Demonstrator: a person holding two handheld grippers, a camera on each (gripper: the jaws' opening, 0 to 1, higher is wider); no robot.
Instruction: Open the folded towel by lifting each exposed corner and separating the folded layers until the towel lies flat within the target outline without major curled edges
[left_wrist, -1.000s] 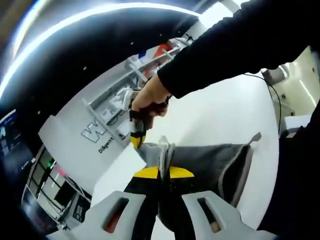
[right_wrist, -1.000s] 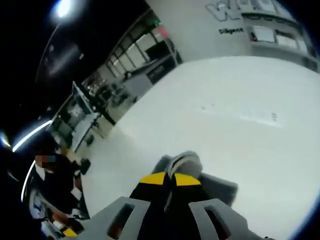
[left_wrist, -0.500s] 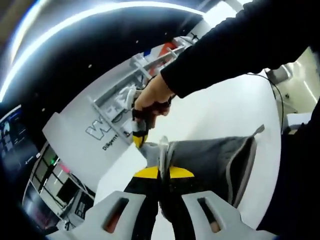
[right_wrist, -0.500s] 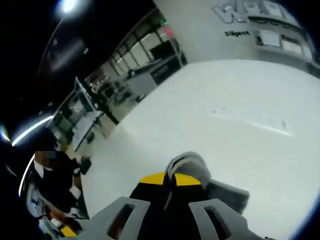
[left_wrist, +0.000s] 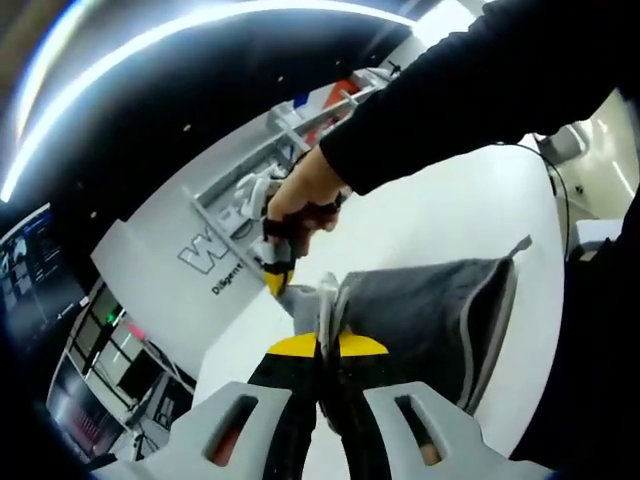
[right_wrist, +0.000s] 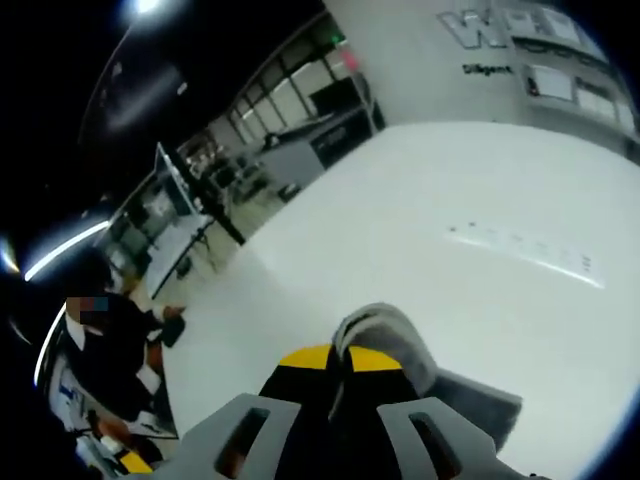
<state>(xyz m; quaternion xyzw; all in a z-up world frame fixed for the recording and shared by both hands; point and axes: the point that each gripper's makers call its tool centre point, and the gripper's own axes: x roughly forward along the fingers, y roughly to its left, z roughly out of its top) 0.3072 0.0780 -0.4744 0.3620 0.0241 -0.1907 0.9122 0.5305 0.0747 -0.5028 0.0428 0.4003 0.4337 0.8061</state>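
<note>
A grey towel (left_wrist: 420, 315) with a paler edge band is held up off the white table (left_wrist: 450, 215) in the left gripper view. My left gripper (left_wrist: 326, 345) is shut on the towel's edge near one corner. The right gripper (left_wrist: 276, 270), held by a hand in a black sleeve, grips the towel's far corner there. In the right gripper view my right gripper (right_wrist: 342, 362) is shut on a bunched grey towel corner (right_wrist: 385, 335), with more towel hanging below to the right. The white table (right_wrist: 450, 260) spreads beyond it.
A white wall panel with lettering (left_wrist: 215, 255) and a metal rack (left_wrist: 290, 130) stand past the table. A black cable (left_wrist: 555, 195) lies at the table's right edge. A seated person (right_wrist: 115, 350) and desks (right_wrist: 180, 235) are off to the left in the right gripper view.
Both grippers keep their hold on the towel. Both views have shifted a little, and the towel hangs slightly higher over the table.
</note>
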